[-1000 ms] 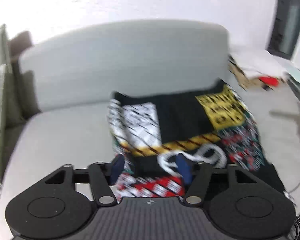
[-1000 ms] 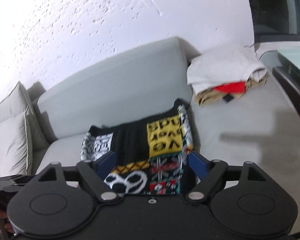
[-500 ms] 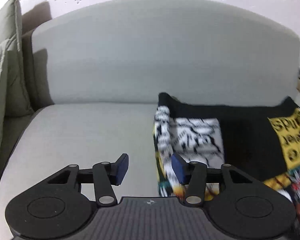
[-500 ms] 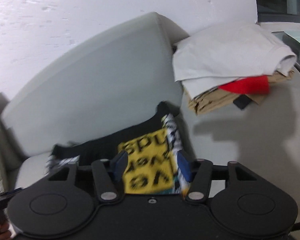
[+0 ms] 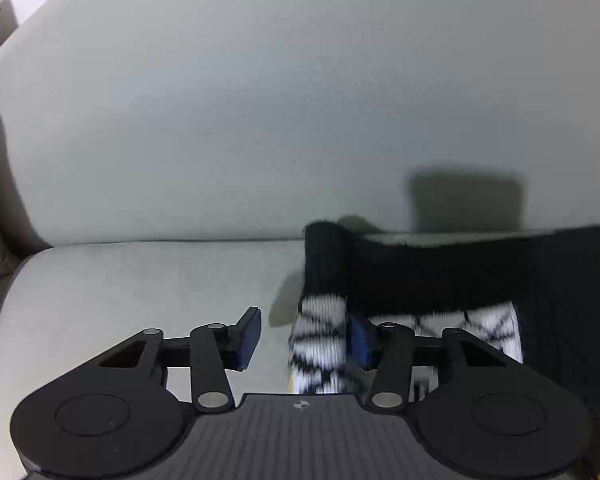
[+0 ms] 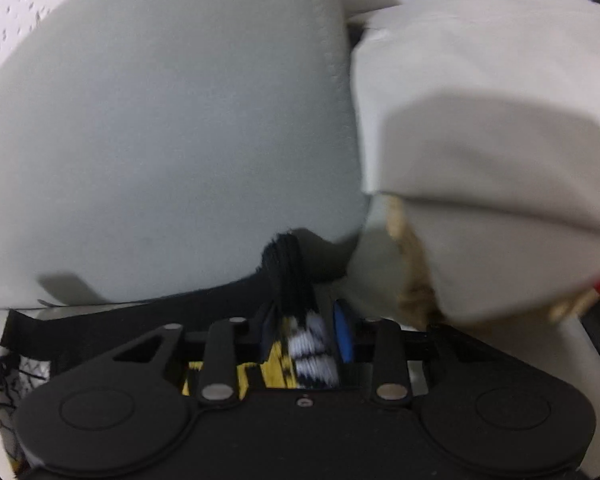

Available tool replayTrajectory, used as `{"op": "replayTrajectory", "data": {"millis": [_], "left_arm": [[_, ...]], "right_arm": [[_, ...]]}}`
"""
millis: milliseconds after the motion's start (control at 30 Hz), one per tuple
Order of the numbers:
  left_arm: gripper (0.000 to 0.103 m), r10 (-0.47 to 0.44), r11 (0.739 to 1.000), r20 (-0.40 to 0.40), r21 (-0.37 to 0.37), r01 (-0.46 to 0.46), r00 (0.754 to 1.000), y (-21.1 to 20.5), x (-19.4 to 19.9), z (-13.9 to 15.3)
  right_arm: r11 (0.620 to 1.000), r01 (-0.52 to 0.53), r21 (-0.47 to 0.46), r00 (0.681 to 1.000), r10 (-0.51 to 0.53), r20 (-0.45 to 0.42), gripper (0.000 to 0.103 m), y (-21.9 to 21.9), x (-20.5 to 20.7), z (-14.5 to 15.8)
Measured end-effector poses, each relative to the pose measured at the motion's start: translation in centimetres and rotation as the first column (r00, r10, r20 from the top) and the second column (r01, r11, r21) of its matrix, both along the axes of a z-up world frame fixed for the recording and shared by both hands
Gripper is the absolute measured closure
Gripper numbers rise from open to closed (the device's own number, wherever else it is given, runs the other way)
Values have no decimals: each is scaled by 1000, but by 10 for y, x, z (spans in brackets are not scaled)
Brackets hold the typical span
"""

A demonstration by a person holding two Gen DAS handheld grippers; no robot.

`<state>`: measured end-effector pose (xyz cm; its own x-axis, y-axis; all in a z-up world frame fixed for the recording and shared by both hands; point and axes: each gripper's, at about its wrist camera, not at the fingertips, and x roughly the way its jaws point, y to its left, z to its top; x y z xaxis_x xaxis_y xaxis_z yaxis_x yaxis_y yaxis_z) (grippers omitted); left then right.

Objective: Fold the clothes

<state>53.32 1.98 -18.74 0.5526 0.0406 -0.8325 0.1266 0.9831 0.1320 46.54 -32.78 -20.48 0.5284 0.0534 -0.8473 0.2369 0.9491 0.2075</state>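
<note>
Your sweater (image 5: 452, 272) lies on the sofa seat (image 5: 140, 280), its long far edge running left to right against the backrest (image 5: 260, 100). Your left gripper (image 5: 304, 336) is closing around the far left corner, not yet pressing it. Your right gripper (image 6: 306, 336) is closing around the far right corner, pads nearly touching. The pile of folded clothes (image 6: 480, 160) crowds the right; the left side is free.

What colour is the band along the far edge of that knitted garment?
Black, on the knitted garment; the left wrist view shows it best.
</note>
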Motion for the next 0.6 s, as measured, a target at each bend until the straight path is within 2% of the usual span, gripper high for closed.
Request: {"op": "replayTrajectory", "data": {"millis": [33,100,133,167,267,300,467,600], "left_arm": [[59,10,1000,2,-6,-10,1000,-1,3,-1],[70,24,1000,5,-16,-24,1000,-5,7,-1],[87,20,999,10,-30,-20,1000,-6,6,0],[89,16,999,24,-28,-15,1000,-9,3,3],[90,-30,999,102,22,28,994,-14,-19,20],[90,-33,999,128,12,31,991,-11,-29,31],[91,-9,992,225,-120,37,974,18,-90,98],[92,21,975,286,-218,43,958,52,-163,151]], "right_arm": [[1000,-8,-18,1000,8,5,71,3,3,-3],[998,-16,-63,1000,17,23,71,10,2,-6],[996,-16,-84,999,19,35,78,14,0,-6],[994,-17,-104,999,22,46,88,17,-2,-7],[996,-16,-90,994,26,110,89,21,-25,11],[996,-17,-87,991,28,131,89,22,-34,19],[1000,-20,21,977,15,213,91,21,-101,83],[997,-35,76,955,11,298,91,28,-184,141]]}}
